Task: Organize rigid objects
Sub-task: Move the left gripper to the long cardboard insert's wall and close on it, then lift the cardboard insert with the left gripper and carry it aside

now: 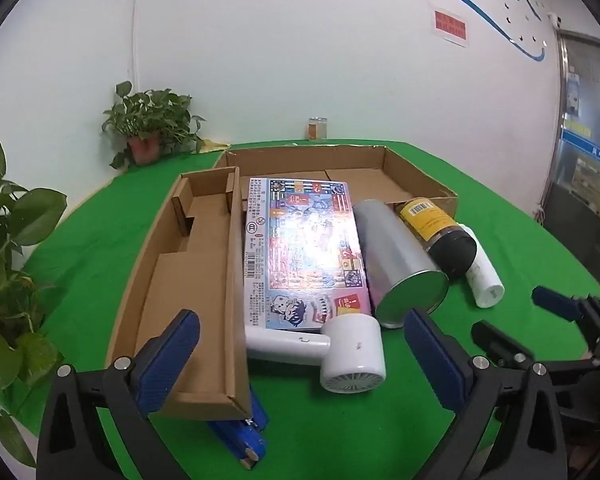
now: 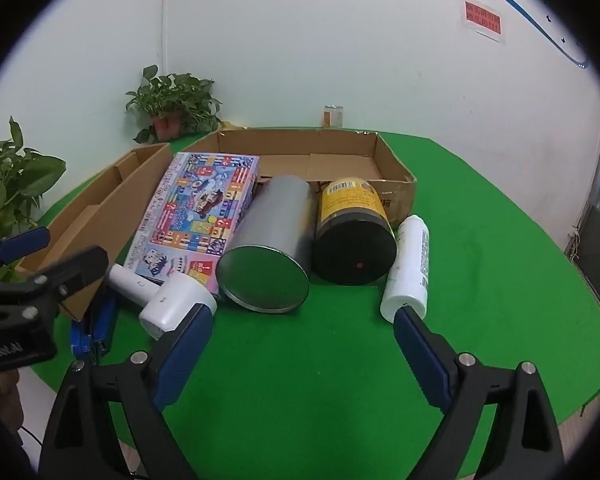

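On the green table lie a colourful flat box (image 1: 304,248) (image 2: 196,216), a silver can (image 1: 396,256) (image 2: 268,240) on its side, a yellow-labelled jar (image 1: 436,228) (image 2: 352,232) with a black lid, and a white bottle (image 1: 480,276) (image 2: 408,268). In front of the box lies a white hair dryer (image 1: 340,352) (image 2: 168,296), with a blue stapler (image 1: 244,432) (image 2: 96,328) nearer still. My left gripper (image 1: 300,344) (image 2: 52,256) is open, just short of the dryer. My right gripper (image 2: 304,336) (image 1: 528,320) is open before the can and bottle, holding nothing.
A narrow cardboard tray (image 1: 180,260) (image 2: 92,200) lies left of the box, and a wide one (image 1: 380,160) (image 2: 340,148) stands behind the objects. Potted plants (image 1: 152,128) (image 2: 172,104) and a glass jar (image 1: 318,128) (image 2: 334,116) stand by the far wall.
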Action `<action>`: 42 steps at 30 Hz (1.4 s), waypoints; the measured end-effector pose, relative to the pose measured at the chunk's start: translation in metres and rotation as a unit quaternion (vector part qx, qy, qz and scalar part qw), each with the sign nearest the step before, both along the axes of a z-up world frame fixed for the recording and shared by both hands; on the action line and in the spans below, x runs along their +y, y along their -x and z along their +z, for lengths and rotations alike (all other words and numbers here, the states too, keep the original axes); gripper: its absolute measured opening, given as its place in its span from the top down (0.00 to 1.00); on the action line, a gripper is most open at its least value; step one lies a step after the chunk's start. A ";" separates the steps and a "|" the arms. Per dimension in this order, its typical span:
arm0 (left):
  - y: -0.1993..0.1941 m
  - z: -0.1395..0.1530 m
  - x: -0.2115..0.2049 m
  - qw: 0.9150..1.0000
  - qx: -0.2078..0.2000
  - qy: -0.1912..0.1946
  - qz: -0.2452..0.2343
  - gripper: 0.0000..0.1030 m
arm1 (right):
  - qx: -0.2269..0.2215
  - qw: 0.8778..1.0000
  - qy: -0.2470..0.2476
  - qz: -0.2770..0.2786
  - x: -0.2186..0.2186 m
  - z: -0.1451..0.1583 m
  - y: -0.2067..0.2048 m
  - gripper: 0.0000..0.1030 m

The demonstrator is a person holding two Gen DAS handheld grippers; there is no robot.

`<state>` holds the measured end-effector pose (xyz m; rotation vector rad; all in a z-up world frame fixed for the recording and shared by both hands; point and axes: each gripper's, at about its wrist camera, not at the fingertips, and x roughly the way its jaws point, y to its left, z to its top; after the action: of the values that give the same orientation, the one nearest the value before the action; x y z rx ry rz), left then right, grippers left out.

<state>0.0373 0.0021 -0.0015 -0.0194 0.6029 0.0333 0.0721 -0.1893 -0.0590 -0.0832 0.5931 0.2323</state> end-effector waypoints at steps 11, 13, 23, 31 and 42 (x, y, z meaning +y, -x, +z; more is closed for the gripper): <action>-0.013 0.002 0.006 1.000 0.010 -0.010 -0.014 0.00 | 0.024 1.000 -0.001 -0.015 -0.002 -0.009 -0.012 0.10; -0.013 0.002 0.004 1.000 0.010 -0.011 -0.017 0.00 | 0.027 0.999 -0.002 -0.020 -0.004 -0.009 -0.011 0.10; -0.006 0.008 0.006 1.000 0.000 -0.007 -0.015 0.33 | 0.021 1.000 -0.003 0.005 0.000 -0.001 -0.007 0.38; 0.000 0.022 0.042 0.999 -0.017 0.041 -0.010 0.03 | 0.013 0.998 -0.048 0.026 0.005 0.009 -0.010 0.03; -0.010 -0.006 0.143 0.996 0.015 0.076 0.044 0.00 | 0.081 0.981 -0.096 0.151 0.061 0.005 -0.020 0.01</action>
<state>0.0474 0.1455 -0.0077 -0.1941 0.6335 0.0727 0.0926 -0.1287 -0.0541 0.0328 0.7173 0.5945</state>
